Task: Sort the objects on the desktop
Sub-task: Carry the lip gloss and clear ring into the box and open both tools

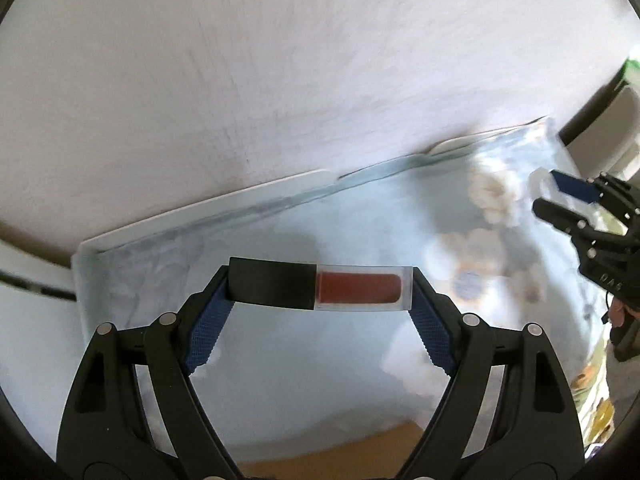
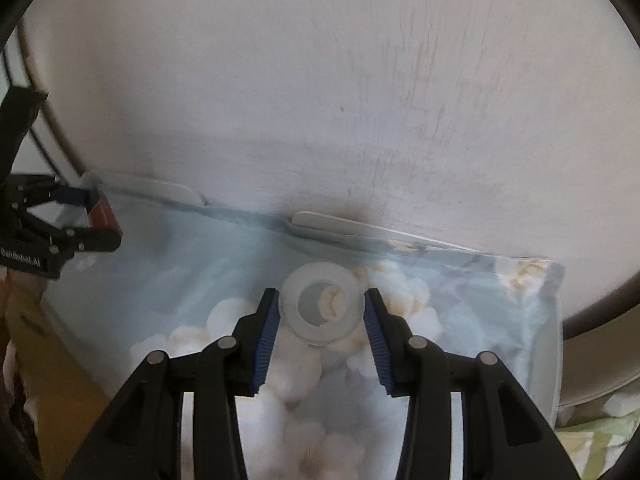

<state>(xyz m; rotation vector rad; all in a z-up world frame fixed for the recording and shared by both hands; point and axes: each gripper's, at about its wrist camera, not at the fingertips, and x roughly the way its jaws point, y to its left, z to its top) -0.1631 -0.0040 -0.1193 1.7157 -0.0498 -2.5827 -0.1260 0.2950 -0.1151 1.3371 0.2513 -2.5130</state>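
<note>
A wall [image 1: 280, 80] is standing at the far side behind a floral cloth [image 1: 360, 232]. The left gripper [image 1: 320, 286] is clamping a lip gloss [image 1: 320, 286] crosswise above the cloth. The right gripper [image 2: 320, 312] is sitting apart around a tape roll [image 2: 322, 308] lying on the cloth.

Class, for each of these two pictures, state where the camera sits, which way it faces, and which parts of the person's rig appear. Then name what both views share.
Left wrist view: sits on the left gripper, looks forward over the pale blue floral cloth toward the white wall; its fingers clamp a black-capped red lip gloss tube; the right gripper shows at right.
Right wrist view: sits on the right gripper, facing the same wall; its fingers flank a translucent white ring.
Shared: cloth, wall, tube, both grippers.
</note>
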